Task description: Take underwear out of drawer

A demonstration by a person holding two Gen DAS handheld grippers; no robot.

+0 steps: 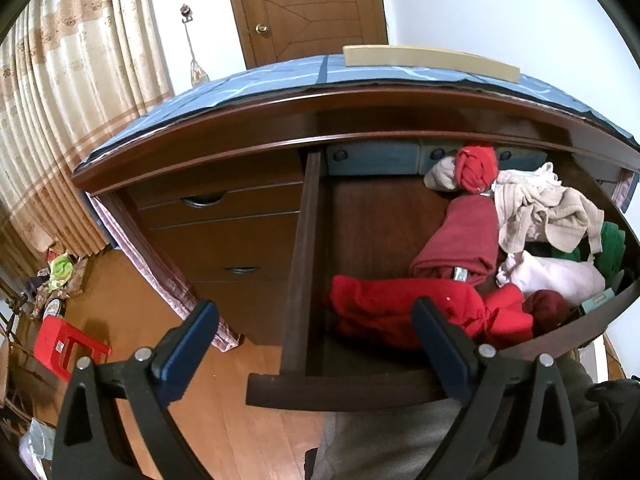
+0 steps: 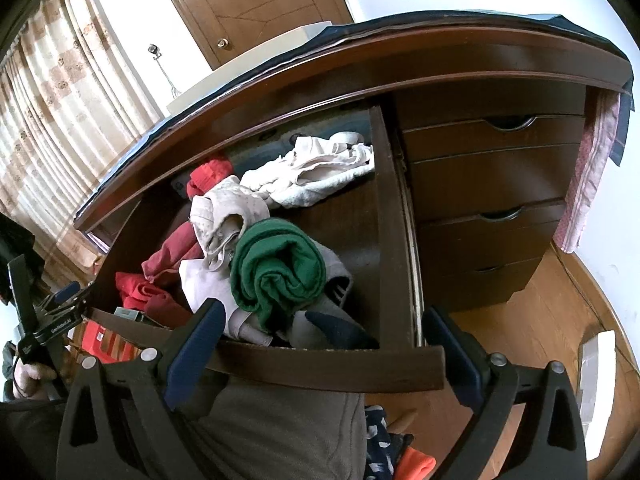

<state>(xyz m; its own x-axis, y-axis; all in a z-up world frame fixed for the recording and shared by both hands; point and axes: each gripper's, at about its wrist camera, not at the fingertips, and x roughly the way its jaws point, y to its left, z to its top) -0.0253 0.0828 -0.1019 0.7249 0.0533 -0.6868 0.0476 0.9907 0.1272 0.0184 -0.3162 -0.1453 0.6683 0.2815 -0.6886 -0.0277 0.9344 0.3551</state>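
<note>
Nearest to the left wrist camera, the left gripper (image 1: 316, 340) has its jaws wide apart and nothing is between them. One blue finger stands over the wooden floor (image 1: 240, 420), the other over the front corner of the open drawer (image 1: 340, 394). In the right wrist view the right gripper (image 2: 328, 344) also has its jaws wide apart and empty, one finger on each side of the front board of the drawer, without touching it as far as I can see. At the left edge of this view a hand (image 2: 28, 376) holds the left gripper's handle.

Below both grippers there is grey cloth of the person's clothing (image 2: 280, 432).

The underwear is inside the drawer, in a loose pile on its right part. At the front lies a bright red piece (image 1: 400, 312), partly behind the left gripper's finger. Just behind it lies a darker red folded piece (image 1: 460, 240), and beside it a pale pink one (image 1: 560, 276). A rolled green piece (image 2: 280, 264) lies on top of the pile near the front. Further back there are beige and cream pieces (image 1: 548, 208) and a red rolled bundle (image 1: 476, 168) at the back wall. The left part of the drawer bottom is bare wood.

Beyond the drawer, the table top carries a blue cover (image 1: 240, 88). Behind it are a wooden door (image 1: 308, 4) and a curtain (image 1: 72, 80).
</note>
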